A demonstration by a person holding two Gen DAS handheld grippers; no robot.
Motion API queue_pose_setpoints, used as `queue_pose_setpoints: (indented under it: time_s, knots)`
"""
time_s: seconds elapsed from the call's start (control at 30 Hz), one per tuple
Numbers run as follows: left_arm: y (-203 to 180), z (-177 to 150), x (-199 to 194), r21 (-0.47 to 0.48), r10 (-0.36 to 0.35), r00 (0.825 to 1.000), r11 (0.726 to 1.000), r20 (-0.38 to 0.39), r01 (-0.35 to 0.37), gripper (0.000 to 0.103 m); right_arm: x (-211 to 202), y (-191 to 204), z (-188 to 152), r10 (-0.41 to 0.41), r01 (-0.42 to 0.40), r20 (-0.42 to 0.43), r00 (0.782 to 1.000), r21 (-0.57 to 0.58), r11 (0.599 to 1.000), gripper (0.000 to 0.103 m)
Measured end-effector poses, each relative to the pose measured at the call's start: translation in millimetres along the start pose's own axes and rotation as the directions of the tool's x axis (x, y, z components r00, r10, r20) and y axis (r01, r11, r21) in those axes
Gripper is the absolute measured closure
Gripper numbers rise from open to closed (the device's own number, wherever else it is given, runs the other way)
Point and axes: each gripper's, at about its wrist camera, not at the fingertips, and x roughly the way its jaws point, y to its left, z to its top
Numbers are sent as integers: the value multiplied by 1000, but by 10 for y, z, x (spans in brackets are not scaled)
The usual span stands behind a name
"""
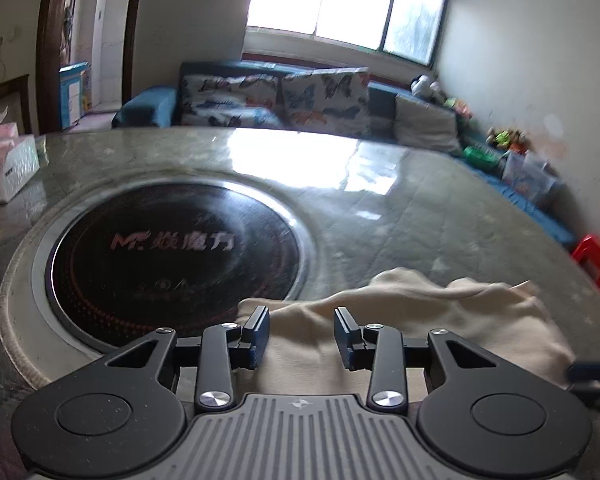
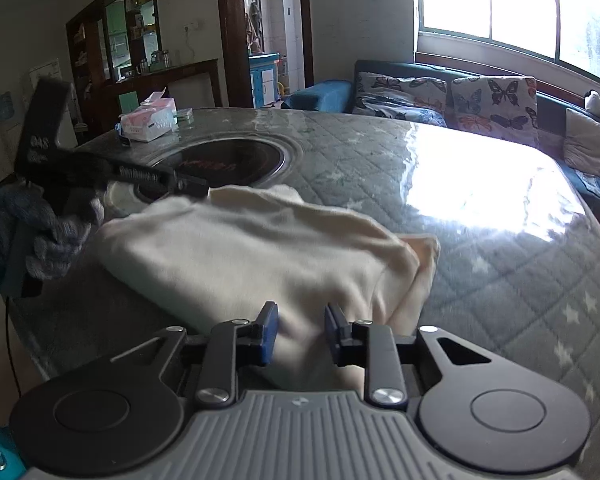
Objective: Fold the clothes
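A cream garment point(image 2: 244, 256) lies folded in a thick bundle on the round quilted table point(image 2: 480, 248). In the left wrist view the garment point(image 1: 420, 312) lies just ahead of my left gripper point(image 1: 302, 336), whose jaws stand open above its near edge with nothing between them. My right gripper point(image 2: 300, 332) is open over the garment's near right part, holding nothing. The left gripper also shows in the right wrist view point(image 2: 192, 186), held by a gloved hand, at the garment's far left corner.
A black induction hob point(image 1: 172, 256) is set into the table's middle, touching the garment's far edge. A tissue box point(image 2: 148, 122) stands at the table's far left. A sofa with butterfly cushions point(image 2: 452, 96) and a red stool point(image 1: 594, 258) stand beyond the table.
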Motion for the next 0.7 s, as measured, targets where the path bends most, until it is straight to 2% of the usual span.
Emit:
queue_pose_setpoints:
  time_s: [0.17,0.37,0.53,0.7]
  knots:
    - [-87,47,-2,21,-11,1000,1000,10,11,64,209,-116,281,-26,26,10,1000,-32,999,78]
    - [-268,144,103,65,-47,999,997,1,47,64,607,-234,564,-35,35,-6,999,-17,999,78]
    - [-343,162,282,91,-29,999,995,-32,32,63,888,-269,585,-62,61,-54,997,-17,998,78]
    - [-322,172,266,84,-26,999,996,-35,29,62,835,-255,582,-68,66,-41,997,-29,997,78]
